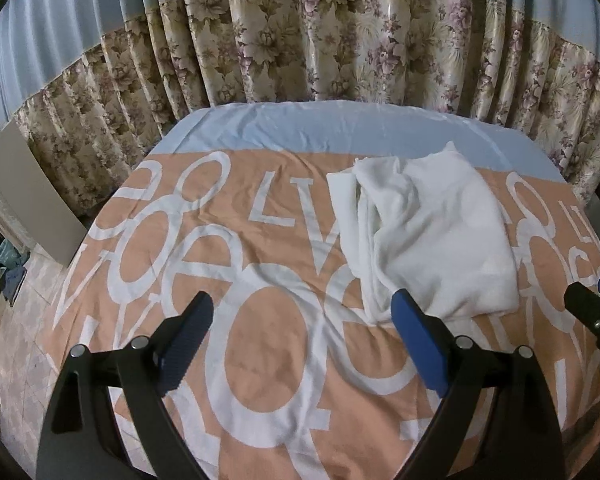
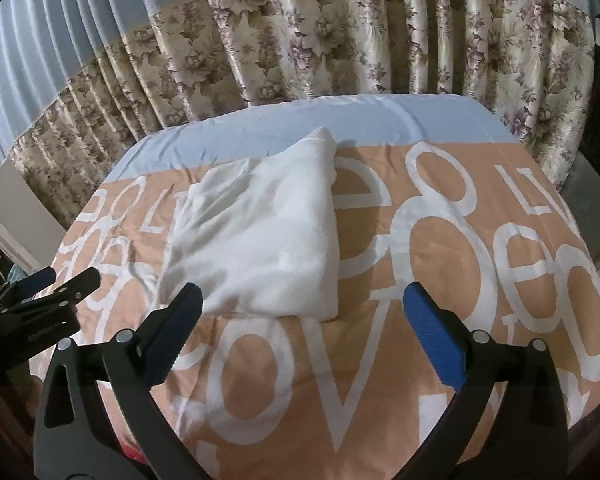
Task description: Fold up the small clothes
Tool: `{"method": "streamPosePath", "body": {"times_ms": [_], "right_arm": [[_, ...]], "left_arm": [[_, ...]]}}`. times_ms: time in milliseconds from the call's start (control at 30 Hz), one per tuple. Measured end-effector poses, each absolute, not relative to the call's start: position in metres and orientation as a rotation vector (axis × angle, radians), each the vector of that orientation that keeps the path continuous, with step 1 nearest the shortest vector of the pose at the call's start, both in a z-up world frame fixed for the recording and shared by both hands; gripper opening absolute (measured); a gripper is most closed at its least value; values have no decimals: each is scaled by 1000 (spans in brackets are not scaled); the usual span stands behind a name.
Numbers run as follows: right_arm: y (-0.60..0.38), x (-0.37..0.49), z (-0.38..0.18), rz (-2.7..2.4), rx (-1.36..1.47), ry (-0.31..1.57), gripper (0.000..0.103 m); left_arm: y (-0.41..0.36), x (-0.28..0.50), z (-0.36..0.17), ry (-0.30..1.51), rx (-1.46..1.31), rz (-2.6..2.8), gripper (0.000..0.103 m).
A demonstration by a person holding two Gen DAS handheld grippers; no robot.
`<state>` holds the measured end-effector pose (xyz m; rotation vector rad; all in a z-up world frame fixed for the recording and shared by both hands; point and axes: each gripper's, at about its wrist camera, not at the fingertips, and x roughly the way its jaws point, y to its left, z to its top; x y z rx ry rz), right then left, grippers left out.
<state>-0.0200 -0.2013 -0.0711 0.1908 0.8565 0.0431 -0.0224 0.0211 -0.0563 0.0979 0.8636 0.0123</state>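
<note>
Your garment (image 1: 432, 236) is a white, soft-looking knit piece lying folded into a rough rectangle on the sheet (image 1: 260, 360), toward the far half of the printed area; in the right wrist view the garment (image 2: 260, 240) shows a smooth top face with a neat fold along its right edge and a peaked corner at the far end, while the left view shows its left side bunched into loose, layered creases. Your left gripper (image 1: 302, 326) hovers just short of the garment's near edge with its jaws spread wide and nothing between them, its right blue pad overlapping the garment's near left corner in the picture; whether it touches the cloth, you cannot tell. Your right gripper (image 2: 302, 318) is likewise spread wide and empty, near the garment's near edge, with the dark left pad in front of its near left corner. Each tool appears at the edge of the other's view, beside the garment. Under the garment the sheet is peach with big white letters, lightly wrinkled, and nothing else lies on it near the garment. Beyond the garment a pale blue band (image 1: 320, 124) of the bedding runs across, and behind that hangs a pleated curtain (image 1: 340, 40), glossy with a floral print below and plain blue above.
</note>
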Motion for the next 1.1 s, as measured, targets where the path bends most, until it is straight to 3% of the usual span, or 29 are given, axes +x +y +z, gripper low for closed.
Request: {"method": "streamPosePath", "body": {"times_ms": [1100], "right_arm": [[-189, -71, -16, -102, 79, 744, 100]], "left_arm": [[8, -77, 20, 656, 123, 20, 91]]}}
